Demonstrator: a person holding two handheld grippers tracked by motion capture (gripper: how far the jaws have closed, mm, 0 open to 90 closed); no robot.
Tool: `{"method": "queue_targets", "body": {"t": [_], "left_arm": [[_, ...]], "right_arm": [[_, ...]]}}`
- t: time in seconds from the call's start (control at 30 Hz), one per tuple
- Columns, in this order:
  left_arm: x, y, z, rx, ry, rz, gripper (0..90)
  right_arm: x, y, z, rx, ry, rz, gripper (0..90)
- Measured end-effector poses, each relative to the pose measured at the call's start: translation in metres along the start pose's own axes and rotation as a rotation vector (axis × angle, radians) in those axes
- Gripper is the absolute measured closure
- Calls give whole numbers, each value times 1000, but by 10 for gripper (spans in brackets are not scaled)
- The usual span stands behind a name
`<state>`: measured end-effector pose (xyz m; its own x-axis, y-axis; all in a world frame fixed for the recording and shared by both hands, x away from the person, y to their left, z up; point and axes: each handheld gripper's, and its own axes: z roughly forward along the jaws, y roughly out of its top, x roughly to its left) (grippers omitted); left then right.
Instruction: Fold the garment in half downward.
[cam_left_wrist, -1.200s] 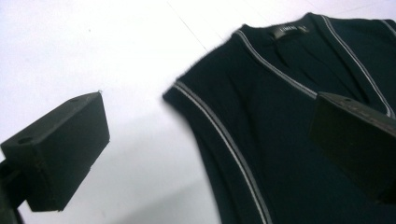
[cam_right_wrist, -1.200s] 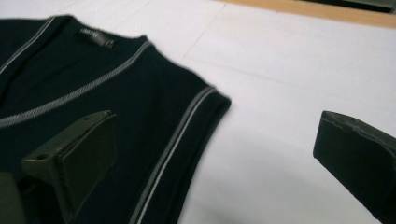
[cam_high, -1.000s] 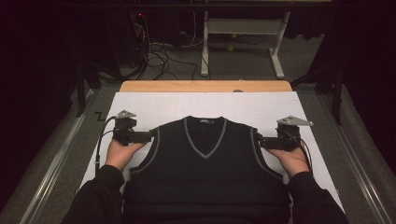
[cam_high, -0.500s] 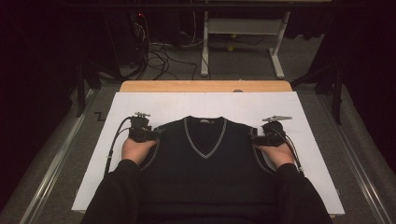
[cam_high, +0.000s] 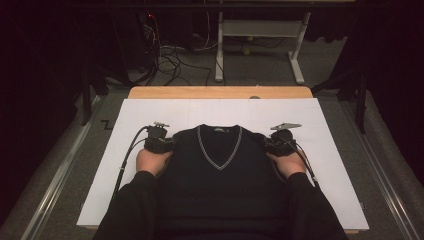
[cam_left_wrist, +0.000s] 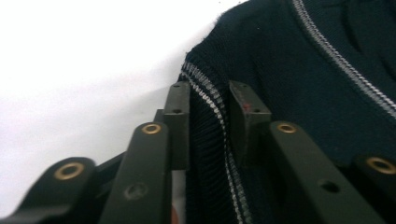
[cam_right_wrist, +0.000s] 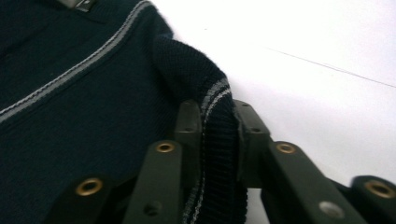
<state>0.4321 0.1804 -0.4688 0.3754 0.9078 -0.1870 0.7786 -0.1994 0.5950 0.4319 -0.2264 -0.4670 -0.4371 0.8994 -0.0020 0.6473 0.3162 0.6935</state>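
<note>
A dark navy sleeveless V-neck sweater (cam_high: 220, 170) with grey trim lies flat on the white table sheet (cam_high: 220, 112), neck away from me. My left gripper (cam_high: 167, 145) is at its left shoulder, and the left gripper view shows it shut on the striped armhole edge (cam_left_wrist: 210, 130). At the right shoulder, my right gripper (cam_high: 270, 144) is likewise shut on the ribbed armhole edge (cam_right_wrist: 217, 126), which bunches up between the jaws. Both hands rest on the sheet beside the sweater.
Bare white sheet lies to the left, right and far side of the sweater. A wooden table edge (cam_high: 220, 92) runs along the back. Beyond it are cables (cam_high: 170, 60) on the floor and a white metal frame (cam_high: 260, 45). Dark sleeves enter from the bottom.
Both grippers have moved inward and slightly away from me, from outside the armholes to the shoulders. They now hold the armhole edges, and the sweater looks narrower.
</note>
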Motion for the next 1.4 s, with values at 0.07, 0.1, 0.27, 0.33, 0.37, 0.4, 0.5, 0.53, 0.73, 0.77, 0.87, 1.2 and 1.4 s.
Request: {"method": "queue_targets", "body": {"t": [0.07,0.1,0.27,0.33,0.37,0.4,0.5,0.53,0.73,0.77,0.87,1.2,1.4], "left_arm": [[3,2,-1,10,-26,0,712],[6,2,-3,5,-26,-5,713],[14,9,-21,-102,-40,-23,717],[10,16,-28,-143,-16,19,717],[8,19,-32,-165,-11,28,717],[6,23,-36,-190,-10,31,717],[1,34,-49,-258,1,30,717],[0,37,-53,-274,6,29,716],[-2,54,-79,-384,14,9,716],[-2,56,-84,-400,16,14,716],[-2,63,-96,-452,26,22,716],[-4,59,-96,-445,14,32,714],[-1,47,-79,-406,-5,12,713]], "right_arm": [[3,1,-2,-1,-9,-18,784],[3,1,-4,-12,-14,-24,785],[-4,9,-18,-77,-42,-27,785],[-5,12,-21,-91,-46,-26,785],[-5,14,-24,-108,-52,-31,784],[-5,17,-27,-126,-61,-36,784],[-6,27,-37,-171,-84,-52,784],[-7,31,-41,-190,-87,-50,783],[-7,54,-70,-321,-110,-62,783],[-7,58,-74,-342,-112,-65,783],[-5,70,-87,-397,-120,-75,783],[0,75,-94,-419,-125,-98,782],[-1,61,-81,-383,-105,-86,782]]}}
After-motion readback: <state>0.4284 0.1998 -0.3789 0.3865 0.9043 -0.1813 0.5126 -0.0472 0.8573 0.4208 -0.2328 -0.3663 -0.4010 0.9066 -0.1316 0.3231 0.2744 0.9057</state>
